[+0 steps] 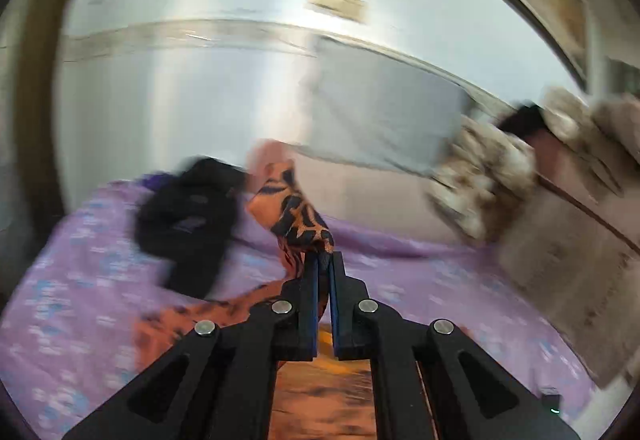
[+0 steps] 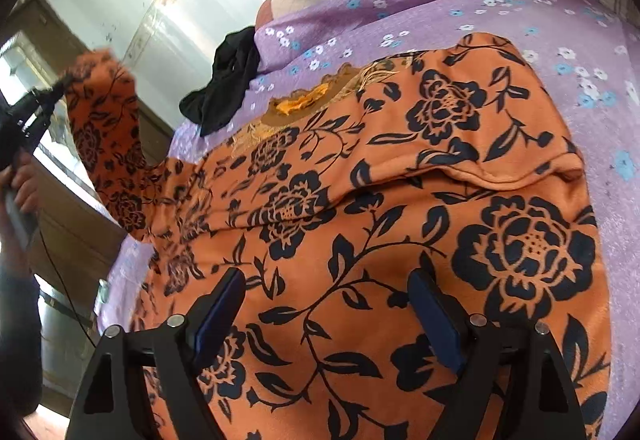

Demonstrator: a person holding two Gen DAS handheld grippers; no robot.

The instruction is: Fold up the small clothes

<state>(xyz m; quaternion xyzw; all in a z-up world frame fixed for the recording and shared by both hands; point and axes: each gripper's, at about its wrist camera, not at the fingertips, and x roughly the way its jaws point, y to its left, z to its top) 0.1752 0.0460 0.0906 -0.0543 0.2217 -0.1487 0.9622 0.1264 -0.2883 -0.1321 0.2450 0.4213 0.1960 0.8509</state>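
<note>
An orange garment with black flowers (image 2: pixel 360 207) lies spread on the purple flowered bedsheet (image 2: pixel 460 11). My left gripper (image 1: pixel 324 260) is shut on the end of its sleeve (image 1: pixel 296 215) and holds it lifted off the bed; the right wrist view shows the same sleeve (image 2: pixel 104 143) raised at the left, with the left gripper (image 2: pixel 60 85) pinching its tip. My right gripper (image 2: pixel 324 300) is open and empty, hovering just over the garment's body. The left wrist view is blurred by motion.
A black garment (image 2: pixel 228 79) lies crumpled at the bed's far edge, also in the left wrist view (image 1: pixel 188 224). A grey pillow (image 1: pixel 380 119) and a patterned blanket (image 1: pixel 480 183) sit near the wall. A wooden door (image 2: pixel 60 215) is beyond the bed.
</note>
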